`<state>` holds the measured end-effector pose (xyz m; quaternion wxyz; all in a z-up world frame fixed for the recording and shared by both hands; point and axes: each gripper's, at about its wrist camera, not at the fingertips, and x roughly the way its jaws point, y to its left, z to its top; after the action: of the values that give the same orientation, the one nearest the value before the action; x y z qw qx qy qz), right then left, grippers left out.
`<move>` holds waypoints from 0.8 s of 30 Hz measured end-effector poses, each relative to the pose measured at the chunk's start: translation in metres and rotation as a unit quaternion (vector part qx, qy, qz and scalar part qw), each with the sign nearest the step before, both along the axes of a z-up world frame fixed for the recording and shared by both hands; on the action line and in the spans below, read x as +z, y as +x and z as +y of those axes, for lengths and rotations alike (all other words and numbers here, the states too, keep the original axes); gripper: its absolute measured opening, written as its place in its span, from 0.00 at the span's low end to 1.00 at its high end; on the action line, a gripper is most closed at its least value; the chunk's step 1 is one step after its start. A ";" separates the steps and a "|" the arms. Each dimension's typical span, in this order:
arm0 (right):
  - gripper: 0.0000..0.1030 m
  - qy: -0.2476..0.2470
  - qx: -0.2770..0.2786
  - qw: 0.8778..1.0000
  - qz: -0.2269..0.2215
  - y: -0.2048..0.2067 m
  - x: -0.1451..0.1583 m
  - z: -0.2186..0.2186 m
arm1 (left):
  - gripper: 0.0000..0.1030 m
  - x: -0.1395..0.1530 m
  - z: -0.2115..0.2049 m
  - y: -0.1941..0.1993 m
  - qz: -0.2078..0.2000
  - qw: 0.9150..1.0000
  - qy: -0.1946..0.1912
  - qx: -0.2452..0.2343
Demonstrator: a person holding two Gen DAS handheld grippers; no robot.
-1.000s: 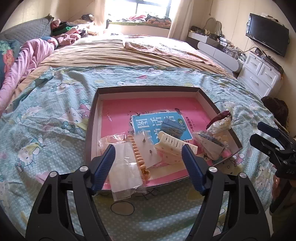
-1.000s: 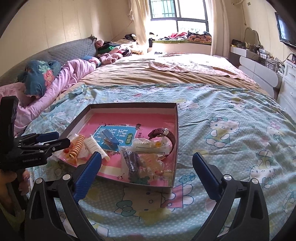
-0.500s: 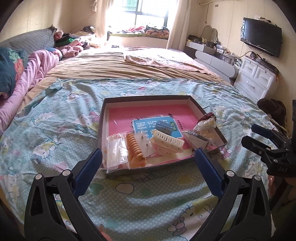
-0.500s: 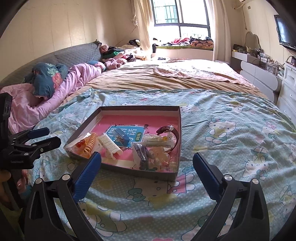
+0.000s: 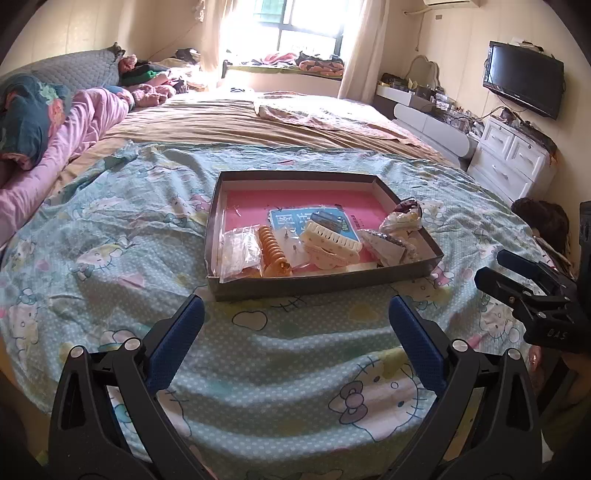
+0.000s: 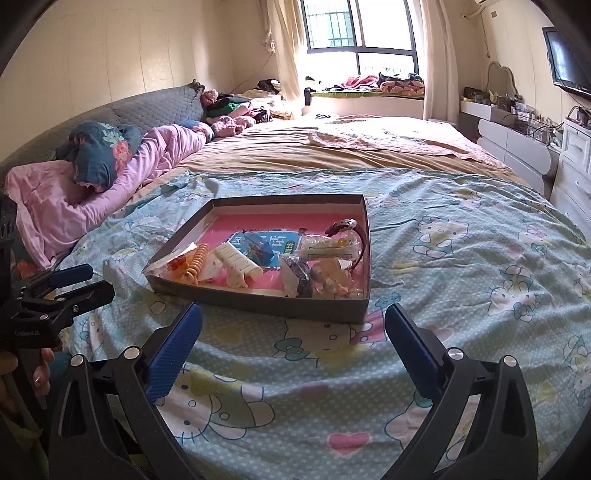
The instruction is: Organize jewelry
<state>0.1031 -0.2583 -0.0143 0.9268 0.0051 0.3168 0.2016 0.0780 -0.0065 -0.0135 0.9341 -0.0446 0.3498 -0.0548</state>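
Note:
A shallow dark box (image 5: 317, 286) with a pink floor sits on the bed; it also shows in the right wrist view (image 6: 258, 300). In it lie an orange spiral hair tie (image 5: 272, 252), a cream hair claw (image 5: 330, 246), clear plastic bags (image 5: 238, 249), a blue card (image 5: 314, 221) and a watch (image 6: 349, 230). My left gripper (image 5: 293, 341) is open and empty, short of the box's near wall. My right gripper (image 6: 291, 347) is open and empty, also short of the box. Each gripper shows at the edge of the other's view.
The box rests on a teal cartoon-print sheet (image 5: 110, 240). Pink bedding and pillows (image 6: 92, 177) lie at the left. White drawers (image 5: 513, 162) and a wall TV (image 5: 524, 83) stand at the right. A window (image 6: 354, 33) is at the back.
Both grippers have pulled back from the box, which now looks smaller and farther. The left jaws have opened wider. The box contents have not moved.

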 end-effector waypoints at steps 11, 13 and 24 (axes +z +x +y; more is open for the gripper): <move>0.96 -0.008 0.005 1.000 0.027 -0.012 -0.021 0.010 | 0.91 -0.008 -0.001 -0.008 0.003 1.000 -0.005 0.008; 0.96 -0.007 0.005 1.000 0.024 -0.012 -0.020 0.010 | 0.91 -0.007 -0.002 -0.009 0.001 1.000 -0.004 0.009; 0.96 -0.009 0.007 1.000 0.024 -0.011 -0.020 0.010 | 0.91 -0.004 -0.002 -0.012 -0.002 1.000 0.003 0.015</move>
<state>0.0925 -0.2482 -0.0341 0.9175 -0.0008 0.3407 0.2053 0.0661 -0.0087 -0.0180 0.9355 -0.0470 0.3478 -0.0403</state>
